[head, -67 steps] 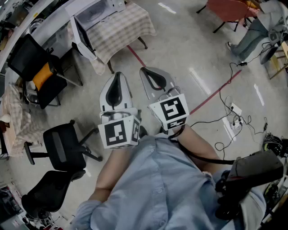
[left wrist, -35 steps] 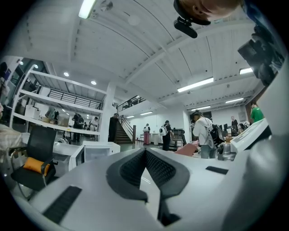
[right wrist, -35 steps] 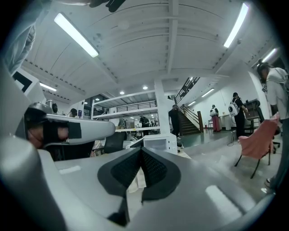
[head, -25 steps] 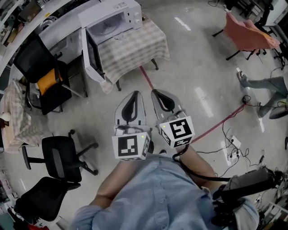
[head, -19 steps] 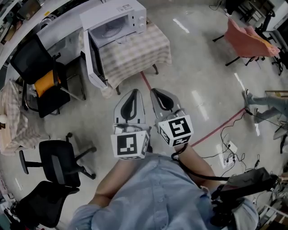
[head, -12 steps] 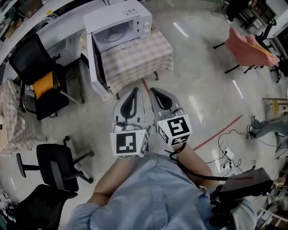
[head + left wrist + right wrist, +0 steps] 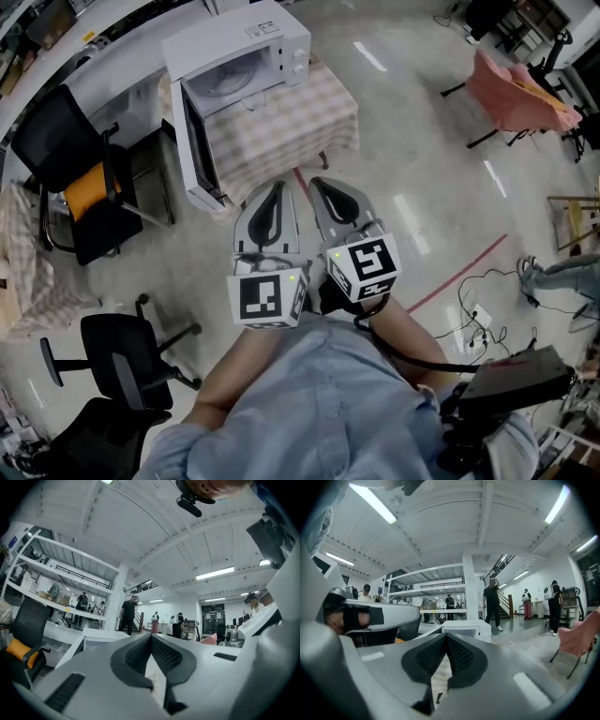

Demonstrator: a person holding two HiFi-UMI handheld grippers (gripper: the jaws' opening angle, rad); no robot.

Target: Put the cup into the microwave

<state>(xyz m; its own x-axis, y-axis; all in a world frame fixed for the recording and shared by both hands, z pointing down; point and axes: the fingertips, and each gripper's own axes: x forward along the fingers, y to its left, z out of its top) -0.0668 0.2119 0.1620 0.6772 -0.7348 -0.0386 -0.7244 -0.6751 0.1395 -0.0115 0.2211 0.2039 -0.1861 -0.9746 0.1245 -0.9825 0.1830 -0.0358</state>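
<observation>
Straight ahead of you the microwave [image 7: 251, 47] is a white box with its control panel on the right end. Its door [image 7: 192, 141] is swung fully open to the left, and the glass turntable [image 7: 230, 80] shows inside the lit cavity. It sits at the far end of a counter [image 7: 295, 117] covered in a checked cloth. The cup is too small to pick out for certain in any view, so you cannot place it from here.

Your left tool [image 7: 275, 194] and right tool [image 7: 326, 189] are held side by side, close together, both pointing at the counter. In the left gripper view the left tool [image 7: 151, 637] has its ribbed pads pressed tip to tip with nothing between them. The right tool [image 7: 446, 636] is likewise fully closed and empty, with the microwave [image 7: 467, 629] directly beyond its tips.

From the head view, the tips lie just short of the counter's near edge. The open door overhangs the counter's left side, and a black office chair [image 7: 70, 173] with an orange cushion stands near it. To the right of the counter the floor [image 7: 422, 159] is bare, crossed by a red tape line [image 7: 455, 272], with a pink-draped chair [image 7: 516, 84] well apart and cables [image 7: 473, 314] lower right.
</observation>
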